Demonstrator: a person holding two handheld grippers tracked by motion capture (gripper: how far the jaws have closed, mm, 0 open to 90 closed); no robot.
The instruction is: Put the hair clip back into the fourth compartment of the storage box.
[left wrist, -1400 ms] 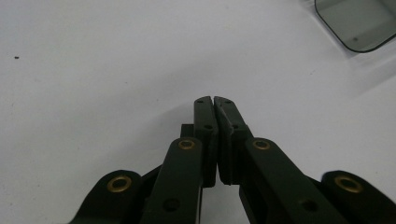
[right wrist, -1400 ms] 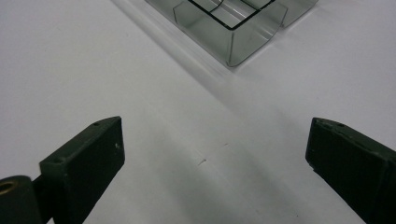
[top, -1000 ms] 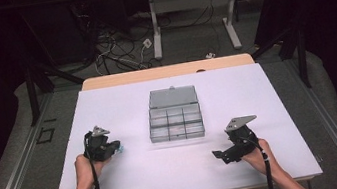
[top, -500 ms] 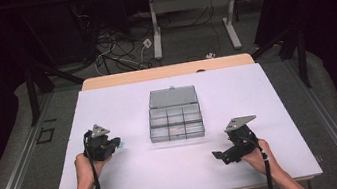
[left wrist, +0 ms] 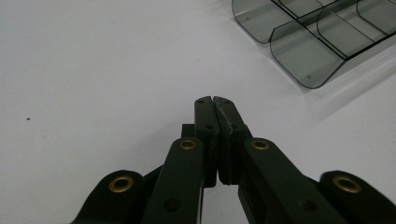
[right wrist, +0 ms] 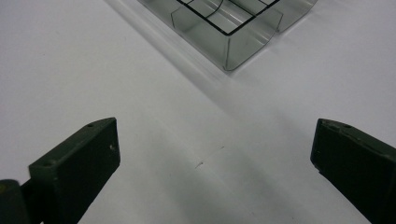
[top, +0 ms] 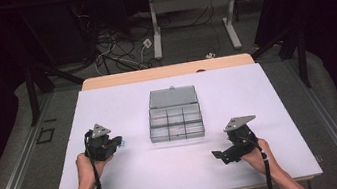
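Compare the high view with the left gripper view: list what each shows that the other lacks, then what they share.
High view alone: the open lid of the clear grey plastic compartment box, the right hand-held gripper with jaws apart, both forearms, the floor cables.
Left gripper view alone: the left hand-held gripper jaws pressed shut, close up, nothing between them.
Shared: the white table and the box's compartments.

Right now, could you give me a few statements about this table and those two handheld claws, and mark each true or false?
1. The left gripper has its jaws pressed together with nothing between them. True.
2. The right gripper is clamped on the box. False: its jaws stand wide apart over bare table.
3. The compartment box lies between the two grippers with its lid open. True.
4. The box's compartments are full of screws. False: the ones in view look empty.
5. Both grippers touch the box. False: each is apart from it.
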